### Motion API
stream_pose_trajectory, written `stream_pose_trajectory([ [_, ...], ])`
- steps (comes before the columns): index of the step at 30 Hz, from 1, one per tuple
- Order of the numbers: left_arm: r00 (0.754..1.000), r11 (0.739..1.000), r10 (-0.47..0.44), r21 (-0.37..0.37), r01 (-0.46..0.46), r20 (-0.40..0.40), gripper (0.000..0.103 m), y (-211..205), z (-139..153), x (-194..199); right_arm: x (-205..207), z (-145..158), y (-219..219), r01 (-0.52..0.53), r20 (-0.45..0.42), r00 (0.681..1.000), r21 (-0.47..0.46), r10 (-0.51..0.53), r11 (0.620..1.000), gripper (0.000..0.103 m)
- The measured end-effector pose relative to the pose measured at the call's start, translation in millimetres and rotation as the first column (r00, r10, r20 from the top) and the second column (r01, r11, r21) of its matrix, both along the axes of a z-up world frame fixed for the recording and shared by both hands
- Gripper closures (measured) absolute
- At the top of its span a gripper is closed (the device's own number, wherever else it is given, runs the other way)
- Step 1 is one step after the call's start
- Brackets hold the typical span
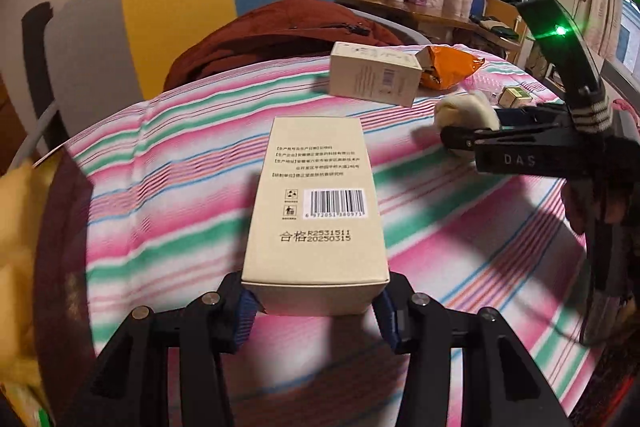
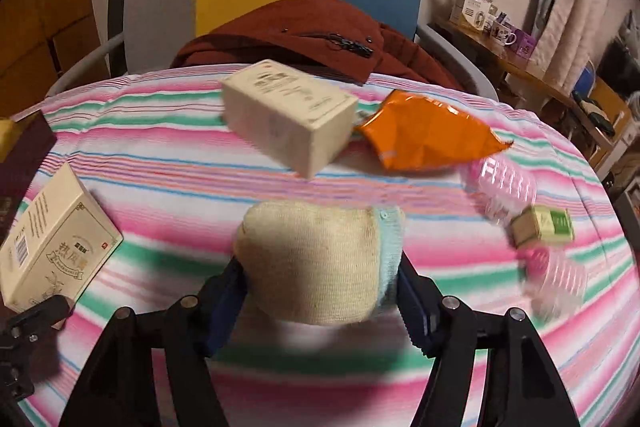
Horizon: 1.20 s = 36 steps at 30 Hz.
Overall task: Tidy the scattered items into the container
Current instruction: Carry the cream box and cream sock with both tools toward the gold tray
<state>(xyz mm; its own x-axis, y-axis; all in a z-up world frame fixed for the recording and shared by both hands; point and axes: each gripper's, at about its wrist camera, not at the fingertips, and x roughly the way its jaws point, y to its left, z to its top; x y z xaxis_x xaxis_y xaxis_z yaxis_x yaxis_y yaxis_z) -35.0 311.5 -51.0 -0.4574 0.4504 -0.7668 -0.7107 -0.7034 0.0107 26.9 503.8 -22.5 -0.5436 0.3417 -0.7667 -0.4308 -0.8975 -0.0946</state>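
My left gripper (image 1: 316, 307) is shut on the near end of a long beige carton (image 1: 316, 199) with a barcode, held above the striped cloth. The right wrist view shows this carton (image 2: 56, 239) at the lower left. My right gripper (image 2: 320, 291) is shut on a cream knitted bundle (image 2: 316, 259) with a pale blue edge, its pads pressing both sides. From the left wrist view this bundle (image 1: 464, 115) sits in the right gripper (image 1: 468, 127) at the right. A dark maroon container wall (image 1: 60, 227) shows at the far left, with something yellow beside it.
On the striped tablecloth (image 2: 168, 171) lie a second beige carton (image 2: 288, 115), an orange packet (image 2: 428, 135), a small green-and-beige box (image 2: 544, 227) and clear plastic pieces (image 2: 504, 187). A chair with a rust-red jacket (image 2: 304, 31) stands behind the table.
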Motion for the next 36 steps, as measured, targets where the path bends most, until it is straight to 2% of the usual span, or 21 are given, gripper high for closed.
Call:
stream_pose_trajectory([
  [5,1.000,1.000,0.023,0.009,-0.022,-0.007,0.053,-25.3,1.0,13.5,15.3,-4.5,-43.6,-0.016,-0.020,1.000,0.017,0.016,1.000,0.036],
  [8,0.999,0.999,0.036,0.025,-0.036,-0.003,0.053,-37.9,1.8,21.3,27.1,-7.7,-56.5,-0.006,-0.035,0.999,-0.019,0.006,1.000,0.039],
  [14,0.999,0.998,0.045,0.055,-0.043,-0.029,0.054,-58.3,9.5,36.5,47.0,-10.6,-69.5,0.022,-0.060,0.998,-0.042,-0.025,0.999,0.041],
  [24,0.997,0.990,0.047,0.133,-0.039,-0.054,0.053,-87.6,32.4,49.4,54.3,-8.9,-92.3,0.039,-0.093,0.995,-0.073,-0.045,0.997,0.042],
  [28,0.995,0.984,0.072,0.169,-0.059,-0.073,0.053,-108.6,48.2,51.5,50.8,-3.9,-104.3,0.002,-0.127,0.992,-0.105,-0.016,0.994,0.042],
  [36,0.971,0.960,0.212,0.209,-0.185,-0.113,0.053,-177.9,74.0,35.0,25.8,19.0,-157.3,-0.151,-0.213,0.969,-0.098,0.128,0.984,0.042],
])
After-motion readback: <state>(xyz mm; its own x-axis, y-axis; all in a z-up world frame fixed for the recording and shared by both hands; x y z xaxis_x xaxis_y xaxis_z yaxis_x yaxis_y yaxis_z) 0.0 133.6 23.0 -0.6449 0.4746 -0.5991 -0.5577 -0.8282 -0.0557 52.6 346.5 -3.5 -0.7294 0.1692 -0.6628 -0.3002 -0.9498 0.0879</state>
